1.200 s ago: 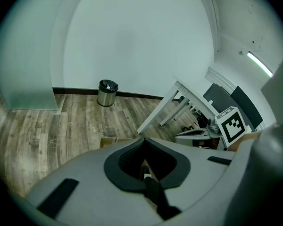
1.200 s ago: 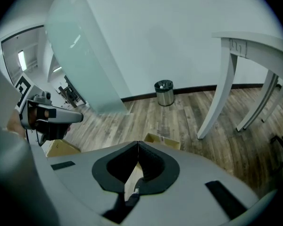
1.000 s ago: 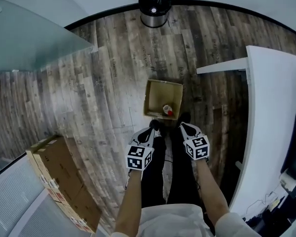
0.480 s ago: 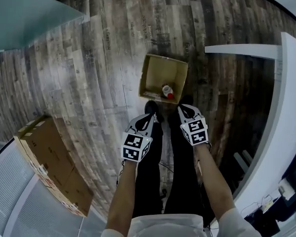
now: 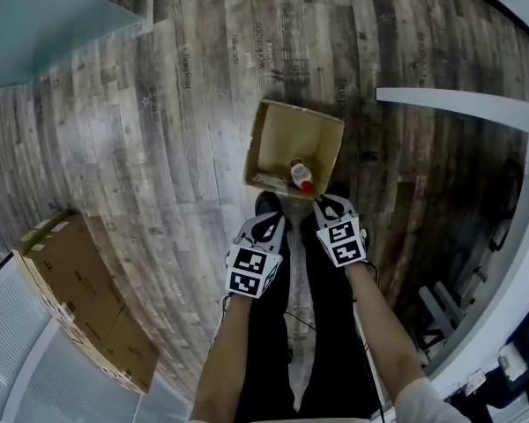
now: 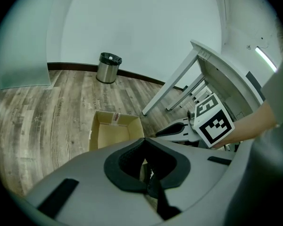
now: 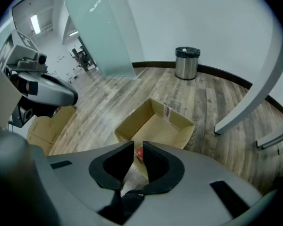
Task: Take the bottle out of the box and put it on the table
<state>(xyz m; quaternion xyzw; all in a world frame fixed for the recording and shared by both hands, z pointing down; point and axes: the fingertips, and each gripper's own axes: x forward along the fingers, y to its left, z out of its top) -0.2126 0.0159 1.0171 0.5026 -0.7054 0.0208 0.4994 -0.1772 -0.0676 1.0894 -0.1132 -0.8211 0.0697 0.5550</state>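
Your right gripper (image 5: 329, 204) has sunk toward the box (image 5: 263, 144) mid-frame, empty jaws parting for the bottle (image 5: 300, 175); left gripper (image 5: 268, 226) pressed together.

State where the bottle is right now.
In the head view, the bottle lies inside the open cardboard box on the wooden floor, by the wall nearest the person's feet.
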